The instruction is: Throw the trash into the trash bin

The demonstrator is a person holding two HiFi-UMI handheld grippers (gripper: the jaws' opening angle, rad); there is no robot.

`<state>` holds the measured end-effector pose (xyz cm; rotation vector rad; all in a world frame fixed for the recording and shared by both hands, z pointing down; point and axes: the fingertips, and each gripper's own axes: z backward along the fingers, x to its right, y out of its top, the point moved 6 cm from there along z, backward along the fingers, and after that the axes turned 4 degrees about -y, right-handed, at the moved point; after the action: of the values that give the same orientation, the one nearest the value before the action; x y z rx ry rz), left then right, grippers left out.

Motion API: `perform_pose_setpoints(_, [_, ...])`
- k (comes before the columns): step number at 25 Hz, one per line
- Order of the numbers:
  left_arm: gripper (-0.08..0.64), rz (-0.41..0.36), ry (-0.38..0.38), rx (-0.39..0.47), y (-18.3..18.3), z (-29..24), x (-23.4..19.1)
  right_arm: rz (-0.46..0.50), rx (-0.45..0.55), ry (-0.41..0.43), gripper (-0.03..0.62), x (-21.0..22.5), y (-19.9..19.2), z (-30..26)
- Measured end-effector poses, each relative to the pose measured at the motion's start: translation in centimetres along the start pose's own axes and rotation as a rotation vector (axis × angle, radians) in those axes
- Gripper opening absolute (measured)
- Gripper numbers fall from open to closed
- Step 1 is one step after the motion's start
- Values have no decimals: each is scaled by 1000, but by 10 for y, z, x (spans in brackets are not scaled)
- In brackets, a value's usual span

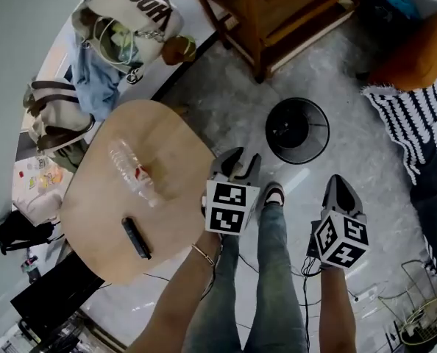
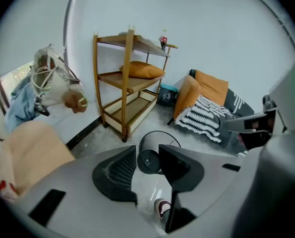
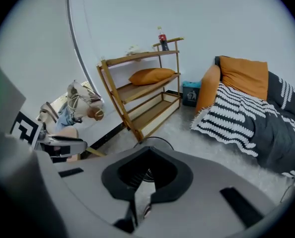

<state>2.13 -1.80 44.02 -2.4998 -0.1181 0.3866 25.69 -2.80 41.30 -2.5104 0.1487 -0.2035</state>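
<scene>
A clear plastic bottle (image 1: 132,171) with a red label lies on the round wooden table (image 1: 174,134), beside a black bar-shaped object (image 1: 136,237). The black mesh trash bin (image 1: 318,140) stands on the grey floor to the right of the table. My left gripper (image 1: 244,158) hangs at the table's right edge, open and holding nothing. In the left gripper view the bin (image 2: 160,135) shows through the gap of the left gripper (image 2: 147,148). My right gripper (image 1: 338,181) is over the floor below the bin, shut and holding nothing. In the right gripper view the right gripper (image 3: 148,155) covers most of the bin (image 3: 155,140).
A wooden shelf unit (image 1: 277,13) stands beyond the bin. An orange cushion (image 1: 417,57) and a striped blanket (image 1: 413,127) lie at the right. Bags (image 1: 126,20) sit past the table. The person's legs and shoe (image 1: 274,193) are between the grippers. Cables (image 1: 417,322) trail at bottom right.
</scene>
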Motion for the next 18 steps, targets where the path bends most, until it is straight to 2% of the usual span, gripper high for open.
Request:
perform_pose_setpoints(4, [153,50,68,44,-13,70,-29,75,-2,86,6,-66,7,11])
perform_pose_setpoints(8, [153,151,152,82,-39,137,-70,180,-12,188,6,-142,9,19])
perform_pose_setpoints(12, [153,247,236,102,-83,196,-107,284,-33,270,6,-213,-5,29])
perform_pose_setpoints(18, [153,450,389,139,-162,262,-149,465,-68,391,6,-298,-35,38])
